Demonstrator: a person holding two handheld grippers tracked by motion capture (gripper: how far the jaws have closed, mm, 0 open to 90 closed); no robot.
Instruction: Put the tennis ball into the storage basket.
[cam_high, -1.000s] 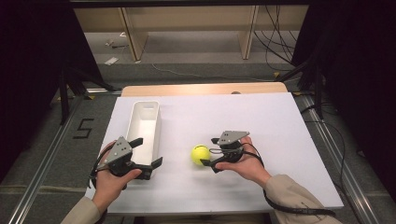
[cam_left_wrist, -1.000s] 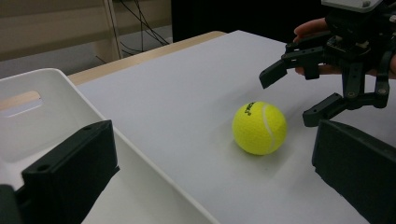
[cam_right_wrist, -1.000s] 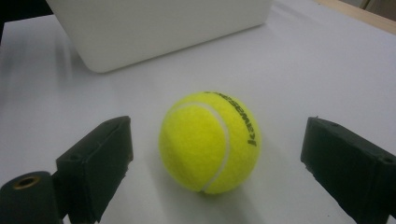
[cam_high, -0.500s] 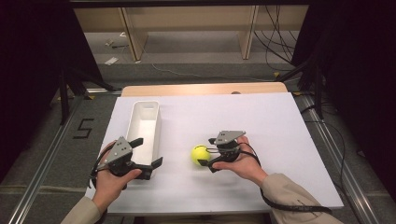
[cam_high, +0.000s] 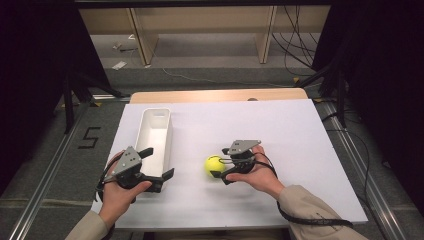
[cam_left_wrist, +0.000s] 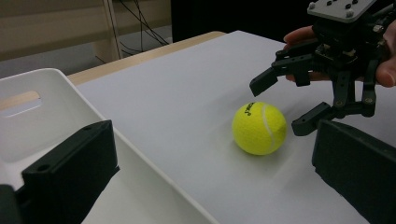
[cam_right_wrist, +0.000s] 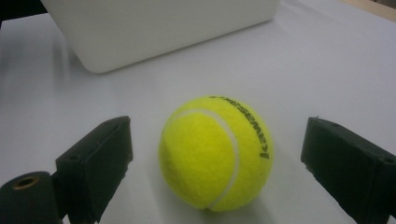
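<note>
Black jaws of the left gripper gape wide astride the white bin's near end, while the right gripper spreads wide around the yellow tennis ball on the table, not touching it.

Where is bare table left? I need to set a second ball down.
The widest free patch is the table's far right, beyond the right tongs. Another lies between the bin's far end and the back edge. It is crowded near the ball, and the left tongs straddle the bin's near end.
</note>
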